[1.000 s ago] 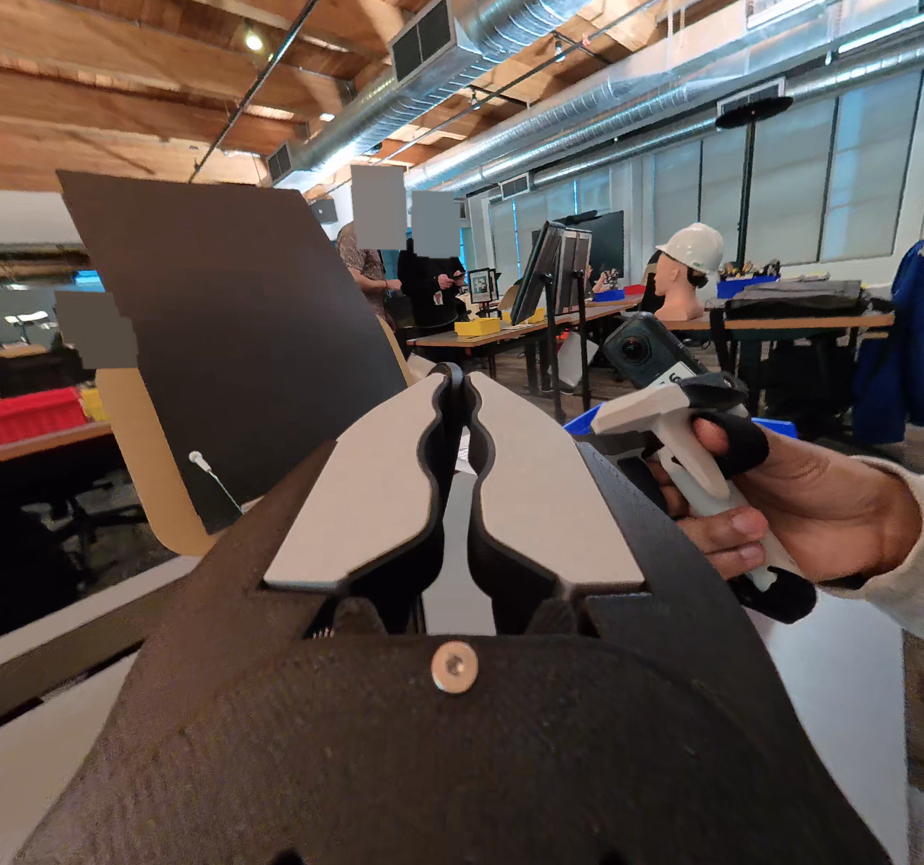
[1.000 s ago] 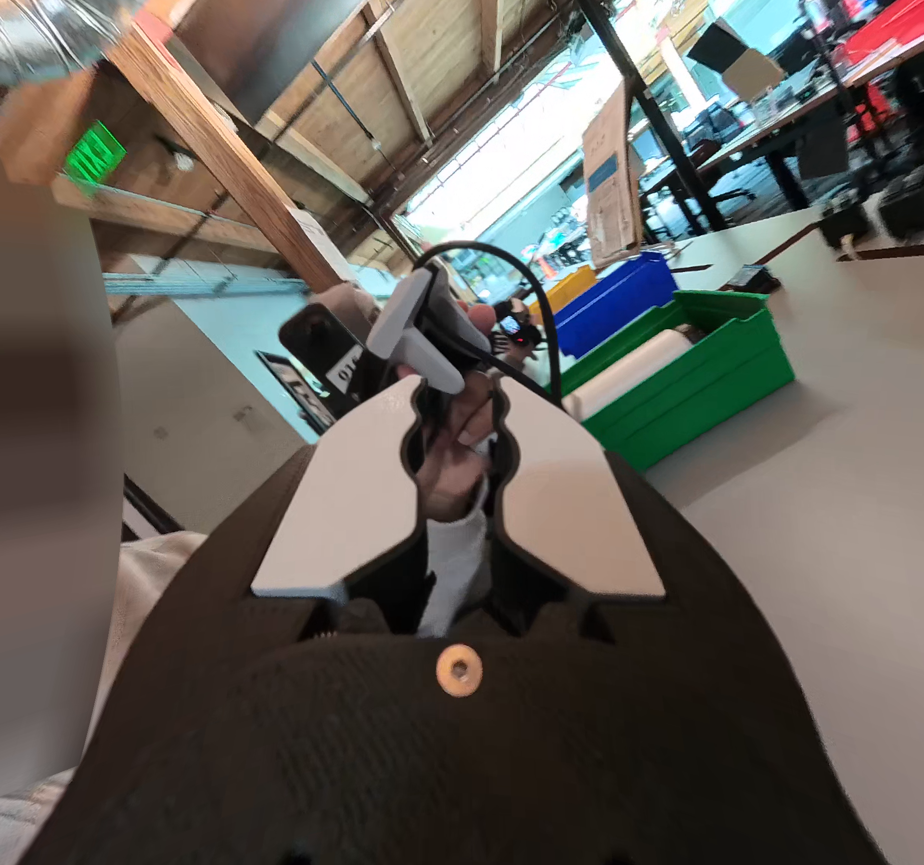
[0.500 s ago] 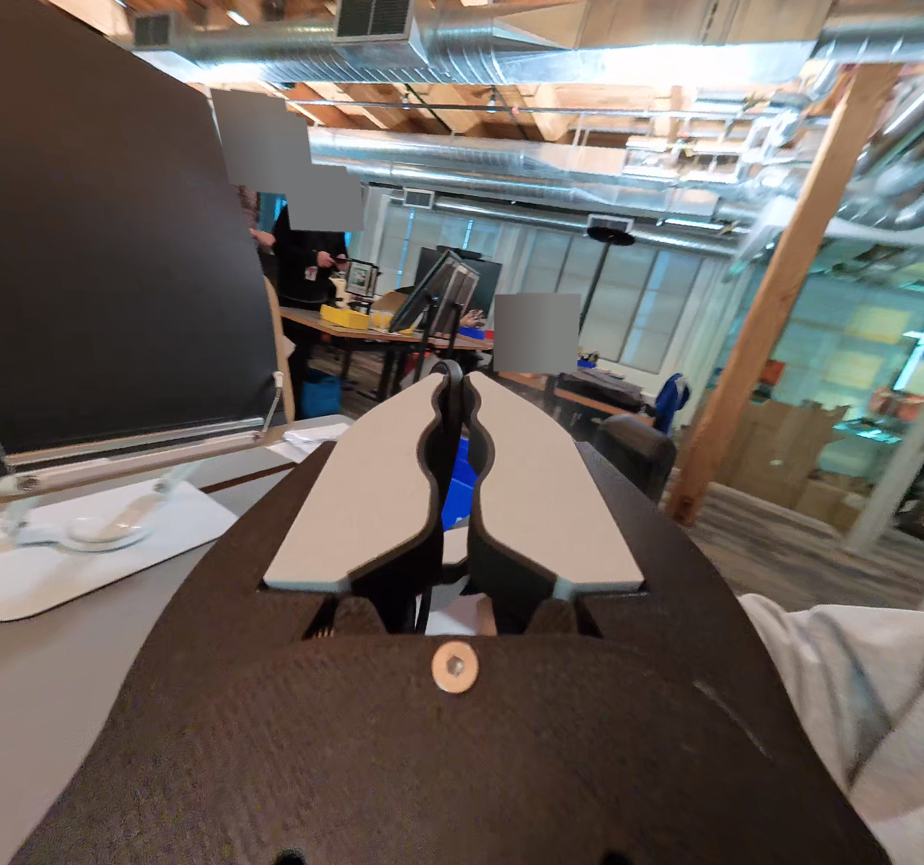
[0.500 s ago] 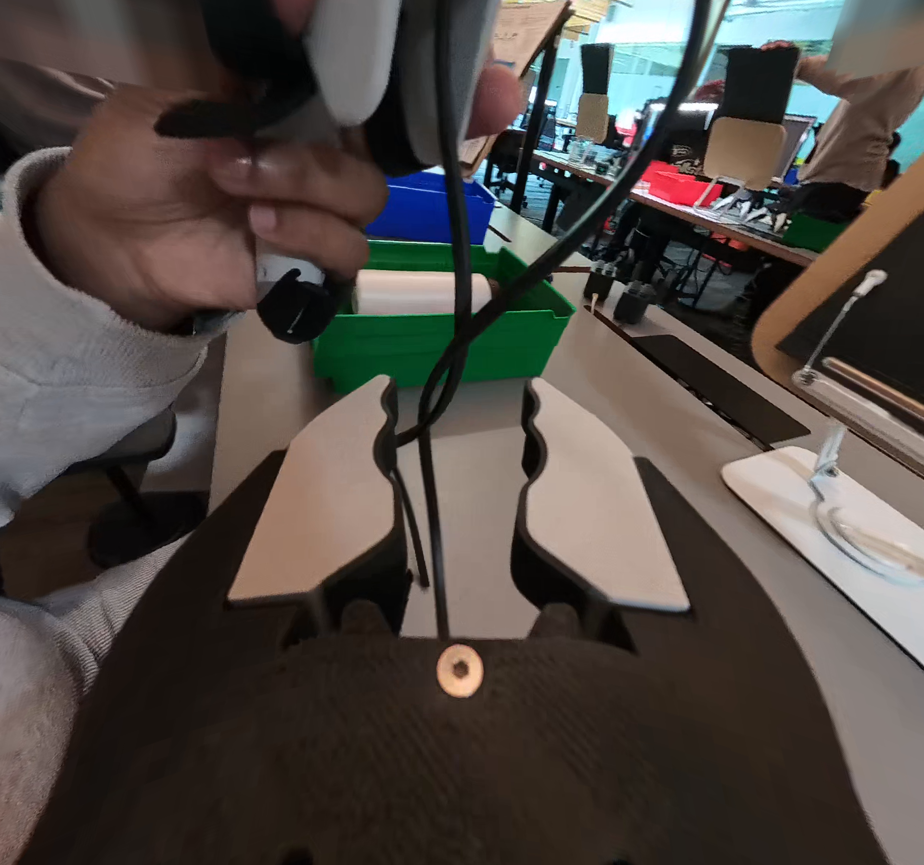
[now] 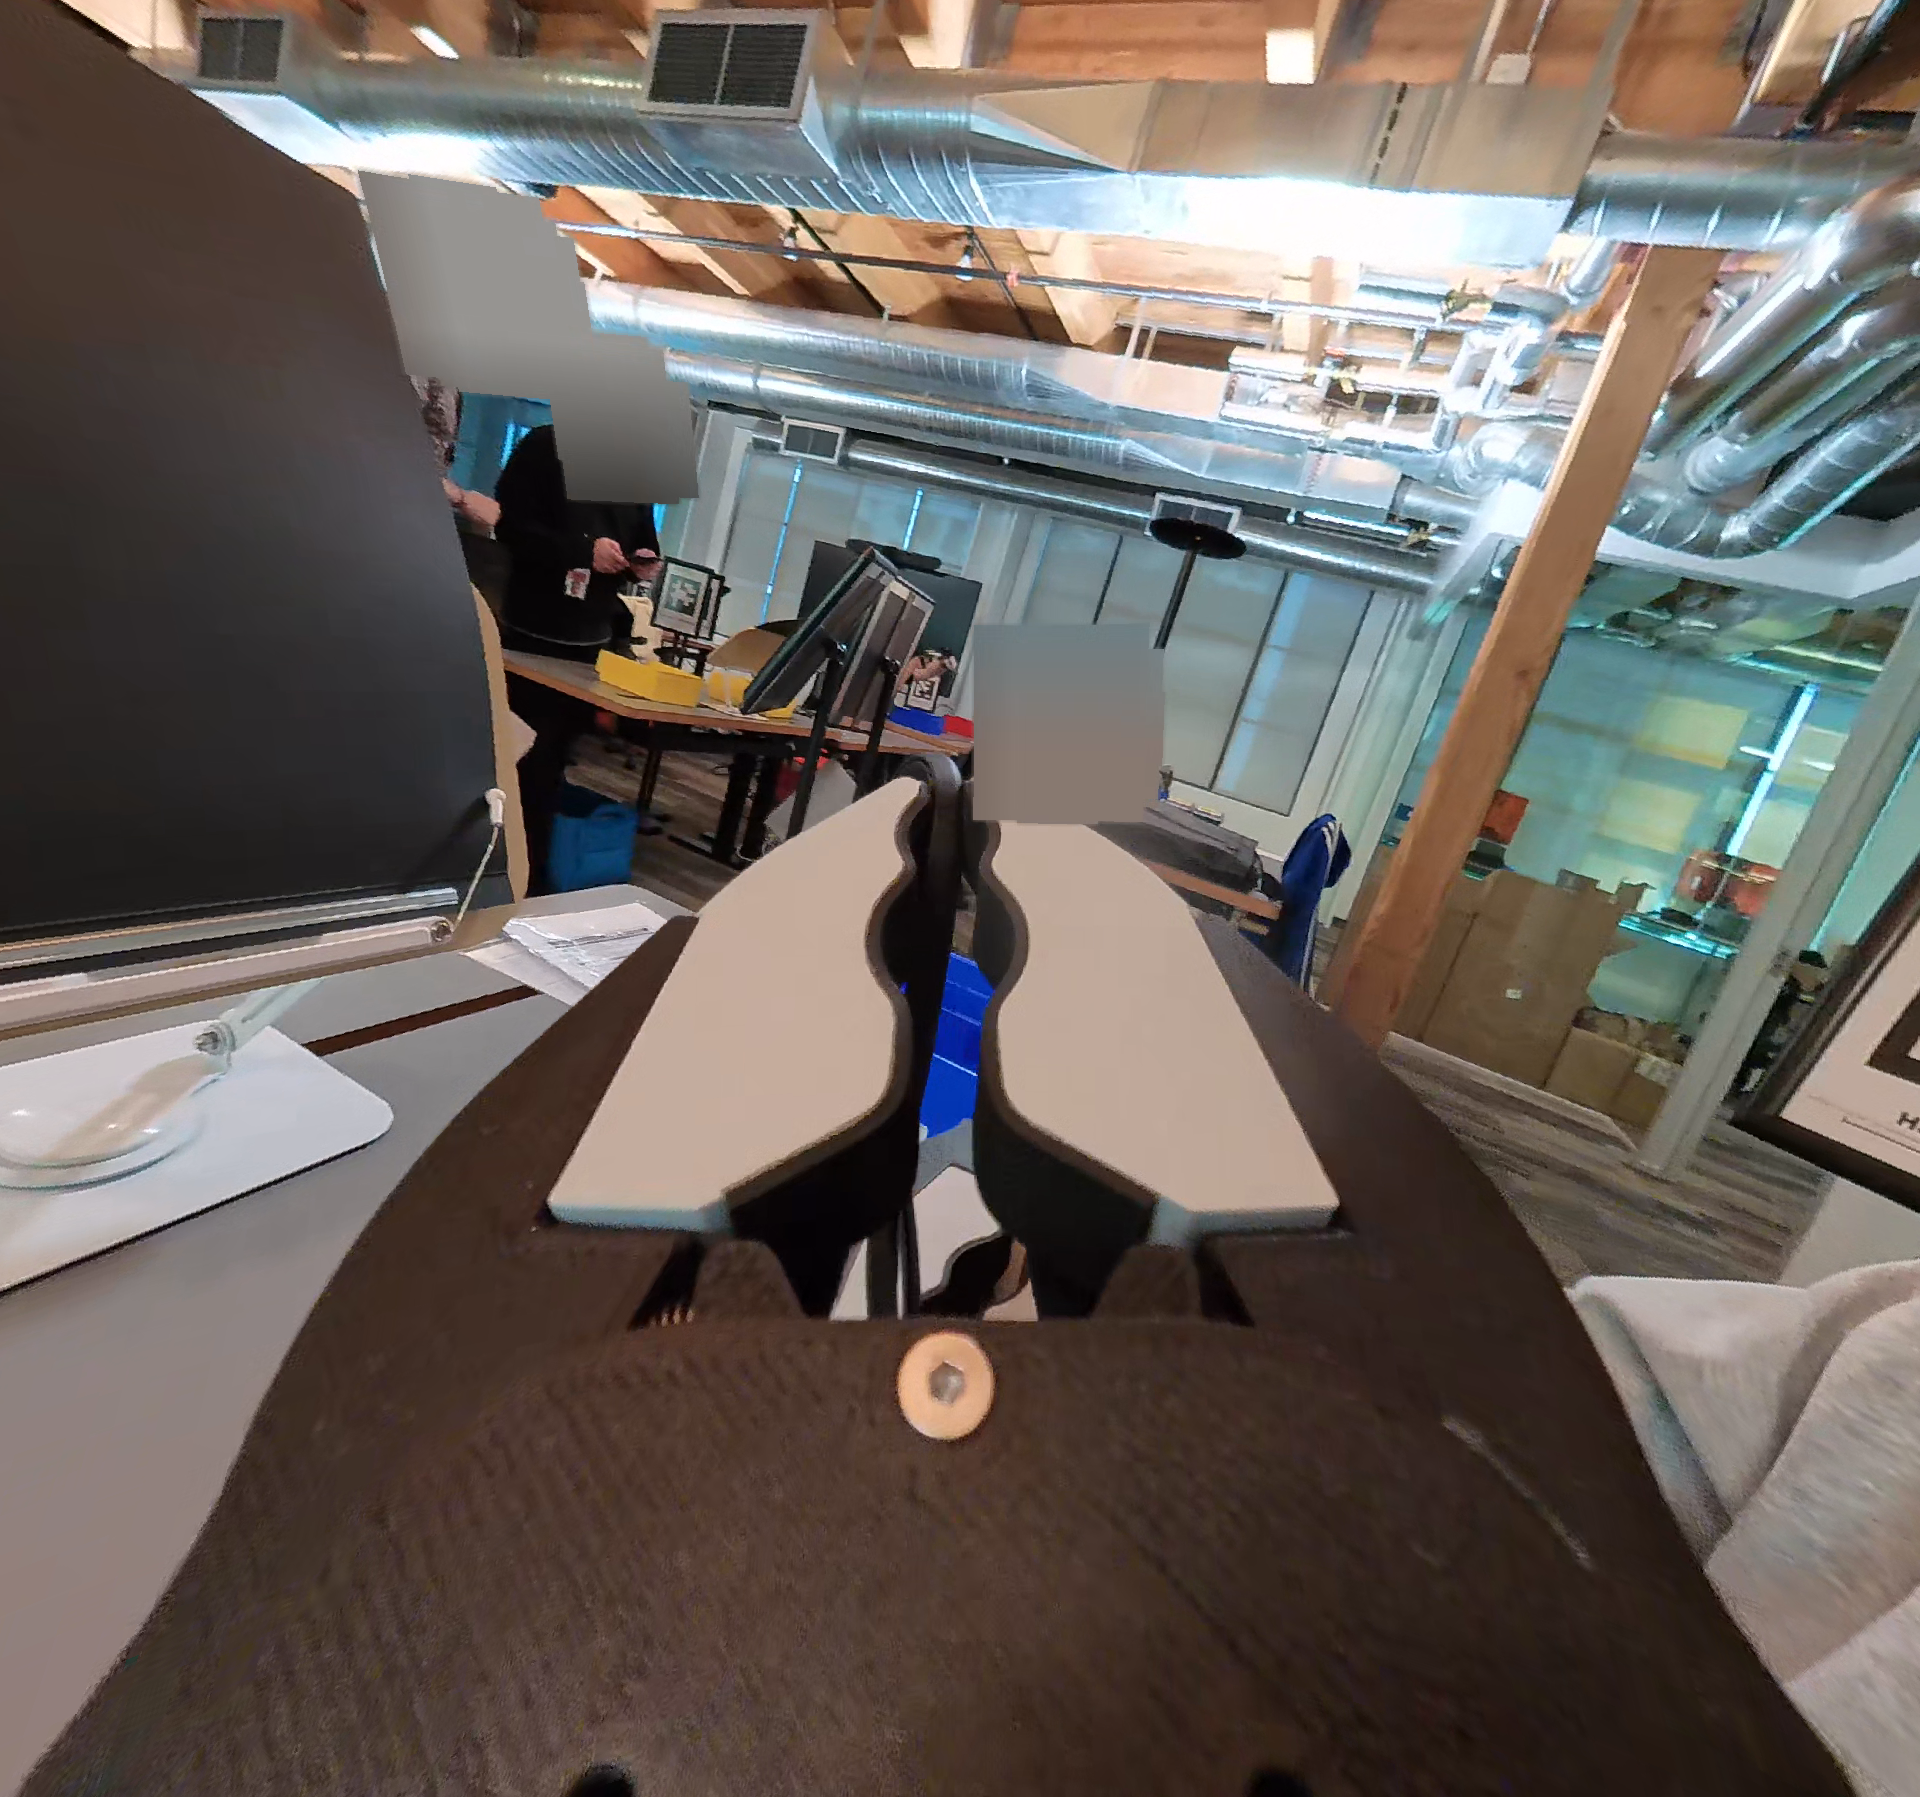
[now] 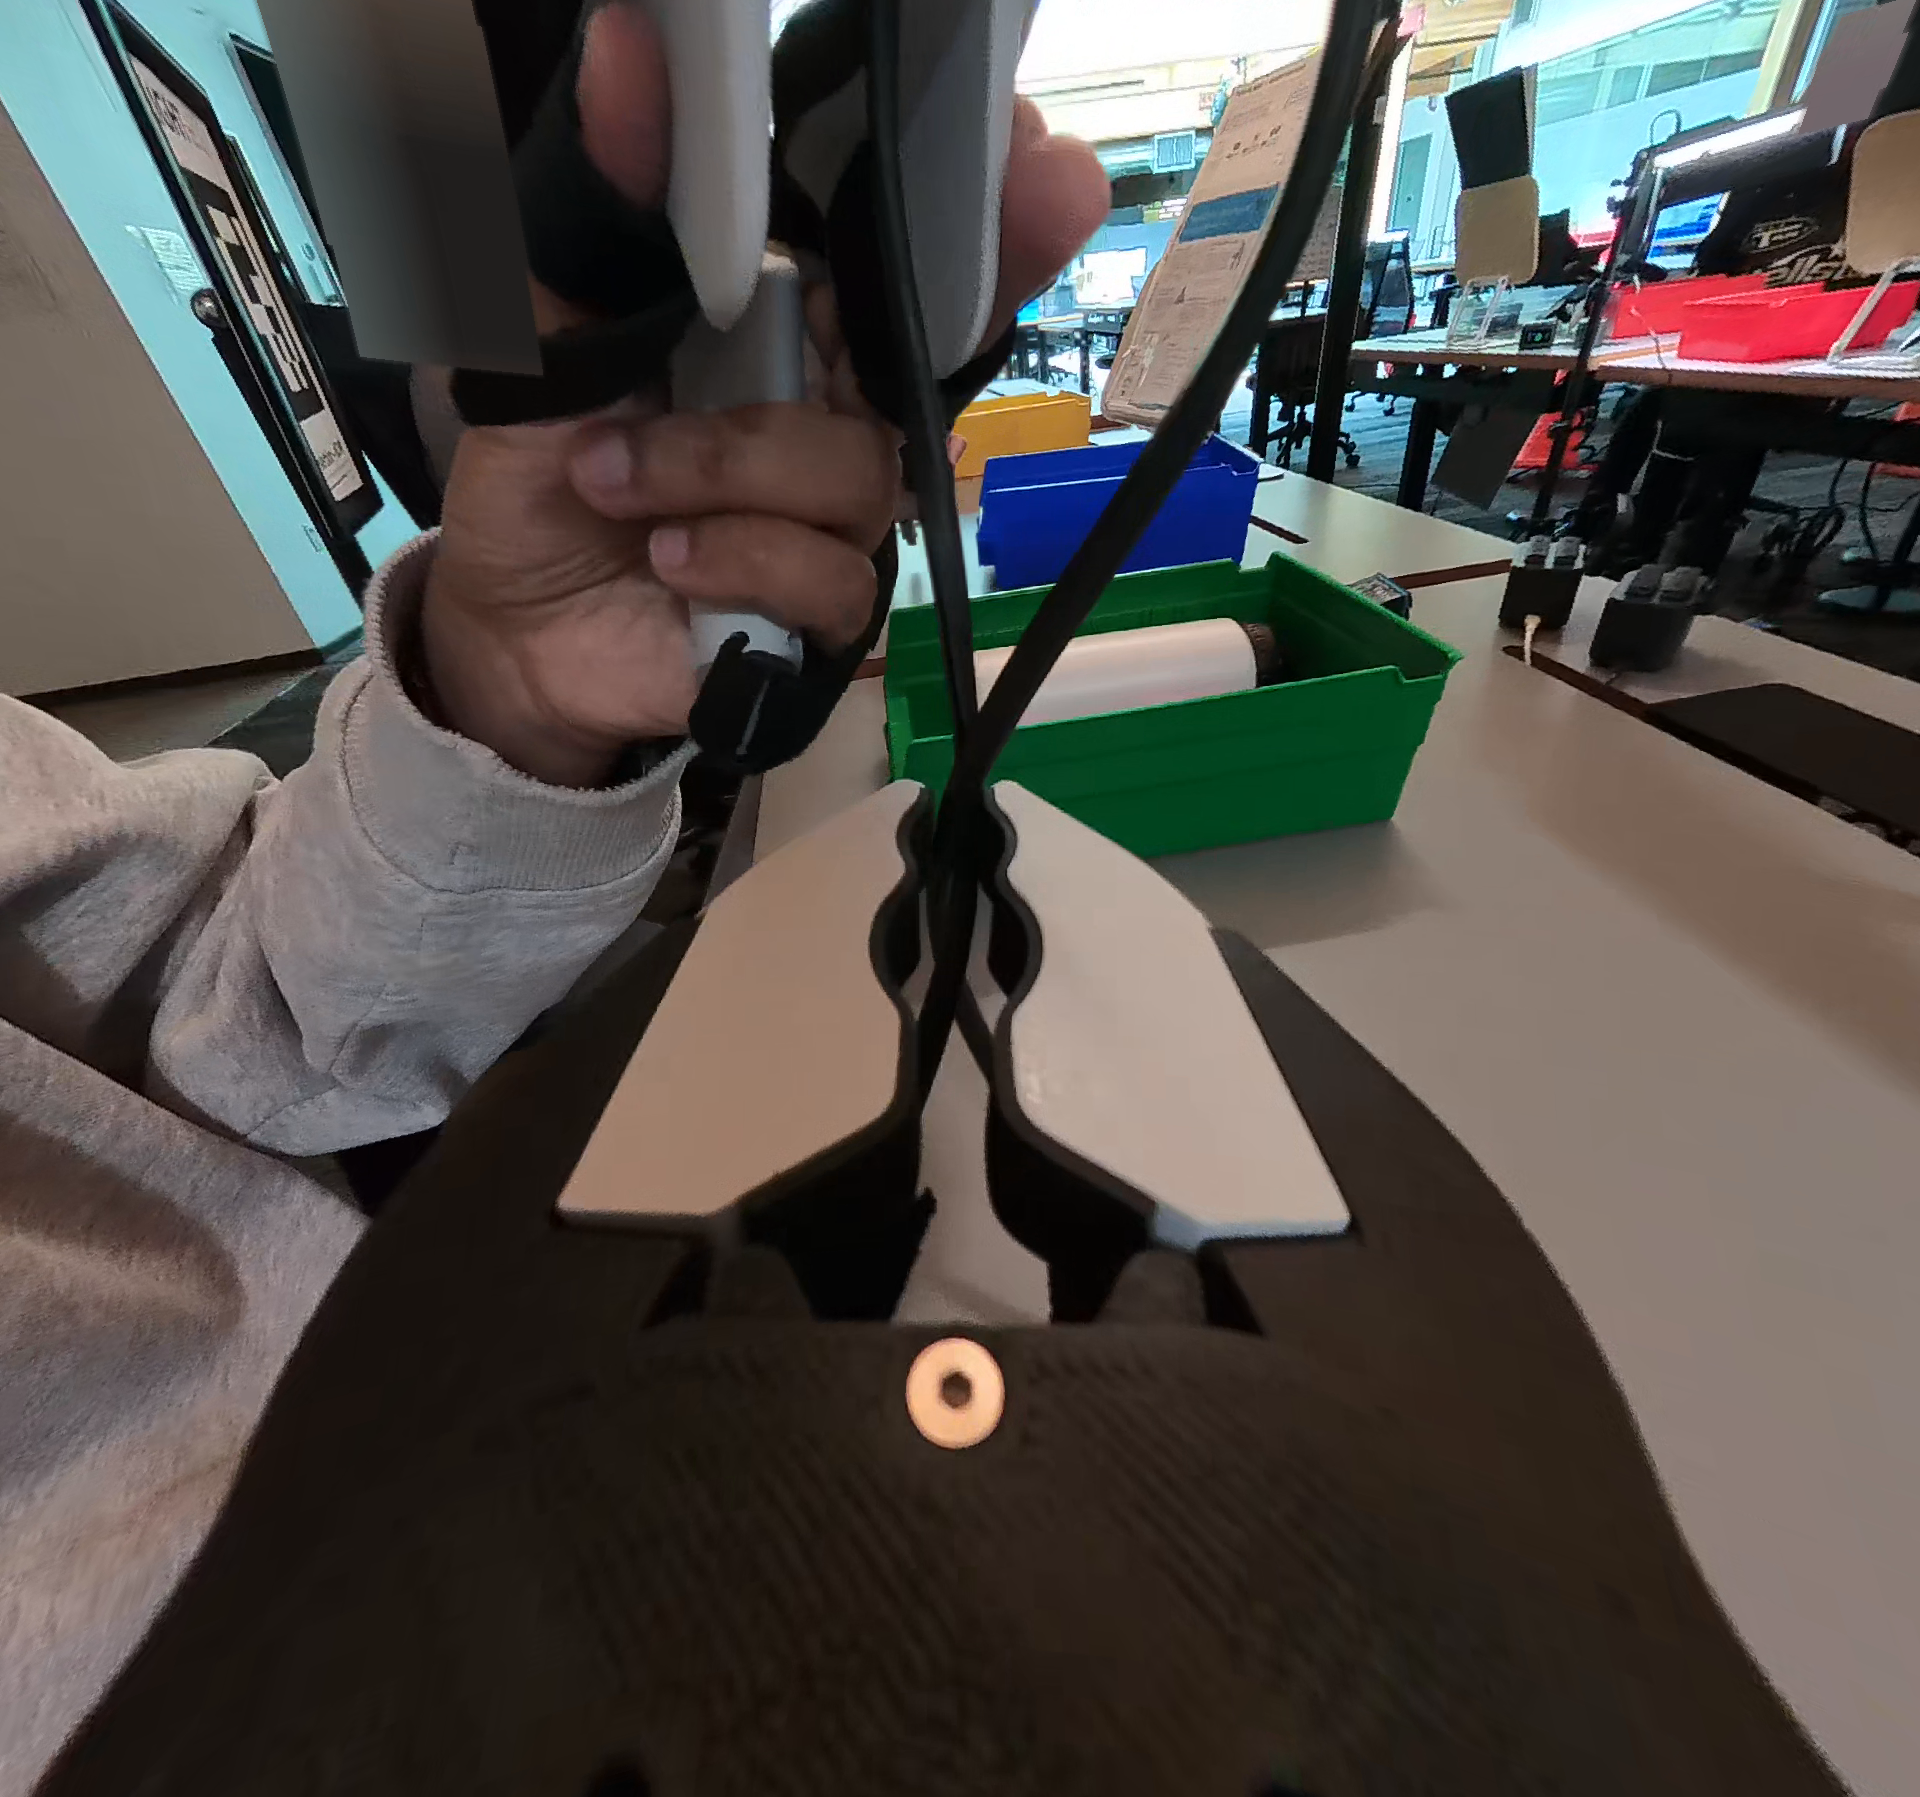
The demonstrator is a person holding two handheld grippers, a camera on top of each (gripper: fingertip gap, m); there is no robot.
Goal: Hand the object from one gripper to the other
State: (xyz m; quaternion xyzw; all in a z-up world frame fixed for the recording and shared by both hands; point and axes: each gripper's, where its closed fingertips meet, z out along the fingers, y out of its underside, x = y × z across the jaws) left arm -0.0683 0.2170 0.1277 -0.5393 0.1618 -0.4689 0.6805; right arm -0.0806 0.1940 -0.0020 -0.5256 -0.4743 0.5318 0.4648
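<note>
The object is a black cable in a loop. In the left wrist view my left gripper point(image 5: 948, 802) is shut on it: the cable point(image 5: 928, 968) runs between the closed fingertips and down through the gap behind them. In the right wrist view my right gripper point(image 6: 956, 797) is shut on two crossing strands of the same cable point(image 6: 914, 345), just below the left gripper. A hand point(image 6: 623, 604) in a grey sleeve holds the left gripper's handle point(image 6: 727, 189) above my right fingers. Both grippers grip the cable at once.
A green bin point(image 6: 1195, 771) with a white roll point(image 6: 1122, 677) stands on the grey table point(image 6: 1558, 1020), with a blue bin point(image 6: 1112, 500) behind it. A black board point(image 5: 208, 552) on a white base point(image 5: 156, 1155) stands at the left. A wooden post point(image 5: 1507, 656) rises at the right.
The right gripper came under the left gripper, opened wide around the hanging cable, then closed on its two strands. The left gripper stayed shut on the cable while turning right.
</note>
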